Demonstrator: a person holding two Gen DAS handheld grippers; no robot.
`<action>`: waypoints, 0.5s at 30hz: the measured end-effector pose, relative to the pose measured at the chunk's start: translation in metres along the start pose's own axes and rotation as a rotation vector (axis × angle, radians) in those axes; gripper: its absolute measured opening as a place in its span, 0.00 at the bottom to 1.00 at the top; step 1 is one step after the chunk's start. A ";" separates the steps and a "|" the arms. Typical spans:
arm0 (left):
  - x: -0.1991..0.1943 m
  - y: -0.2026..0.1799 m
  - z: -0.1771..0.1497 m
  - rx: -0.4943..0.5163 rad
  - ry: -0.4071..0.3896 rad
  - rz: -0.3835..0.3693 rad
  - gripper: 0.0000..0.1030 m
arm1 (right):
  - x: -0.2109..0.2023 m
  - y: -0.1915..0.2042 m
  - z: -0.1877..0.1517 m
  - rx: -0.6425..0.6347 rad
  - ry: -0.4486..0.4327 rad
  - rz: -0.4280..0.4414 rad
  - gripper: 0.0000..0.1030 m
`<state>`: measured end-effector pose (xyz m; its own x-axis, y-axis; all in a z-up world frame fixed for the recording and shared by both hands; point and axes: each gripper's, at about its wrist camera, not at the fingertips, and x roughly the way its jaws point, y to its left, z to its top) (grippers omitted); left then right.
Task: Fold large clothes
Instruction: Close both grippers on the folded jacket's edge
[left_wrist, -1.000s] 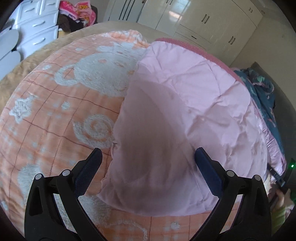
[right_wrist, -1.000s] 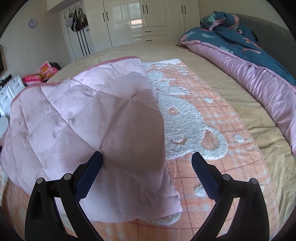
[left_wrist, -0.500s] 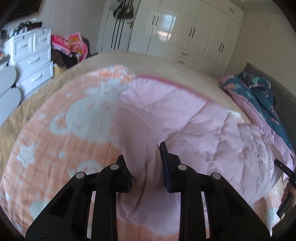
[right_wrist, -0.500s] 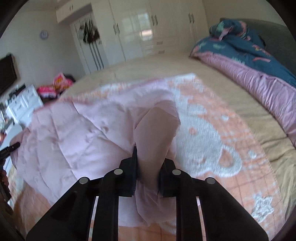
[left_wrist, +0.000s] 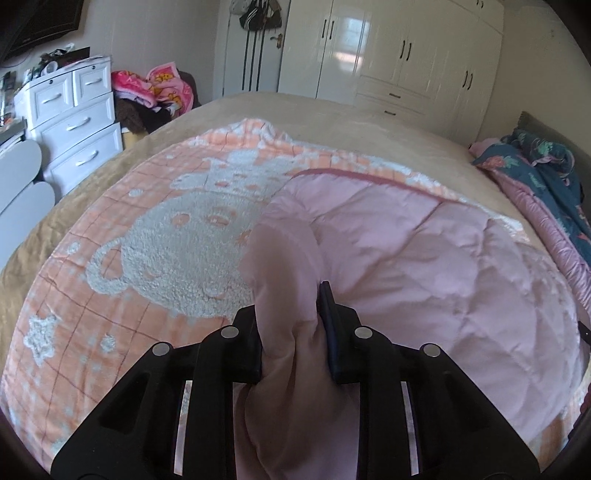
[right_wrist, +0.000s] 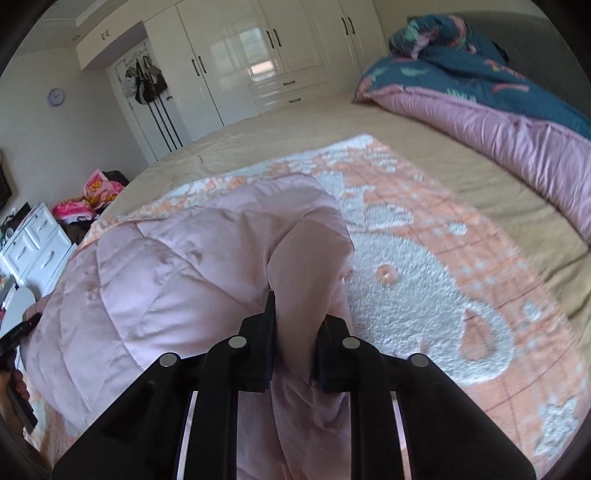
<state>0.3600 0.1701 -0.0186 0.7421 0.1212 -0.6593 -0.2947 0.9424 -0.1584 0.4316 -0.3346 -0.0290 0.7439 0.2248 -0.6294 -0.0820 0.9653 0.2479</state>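
Pink quilted garment lies on the orange blanket, its bulk at two o'clock from our left gripper and ten o'clock from our right gripper; both clench its near corners, equally placed for the fold toward twelve.

Soft daylight, glare on the wardrobe doors, fisheye-bent edges, slight blur.

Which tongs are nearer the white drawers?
Left. The left tongs grip the pink quilt on the side toward the white drawers; the right tongs grip its opposite corner, with the quilt's whole width between them and the drawers.
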 end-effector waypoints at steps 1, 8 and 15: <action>0.004 0.002 -0.002 -0.004 0.006 -0.001 0.16 | 0.003 0.000 -0.002 0.000 0.004 -0.003 0.15; 0.011 0.004 -0.005 -0.018 0.027 -0.009 0.16 | 0.010 -0.012 -0.006 0.072 0.035 0.019 0.16; 0.012 0.005 -0.004 -0.028 0.030 -0.015 0.16 | 0.001 -0.011 -0.006 0.074 0.046 -0.011 0.26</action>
<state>0.3647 0.1748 -0.0303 0.7284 0.0974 -0.6782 -0.3006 0.9349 -0.1885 0.4297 -0.3445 -0.0365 0.7131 0.2220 -0.6650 -0.0237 0.9556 0.2935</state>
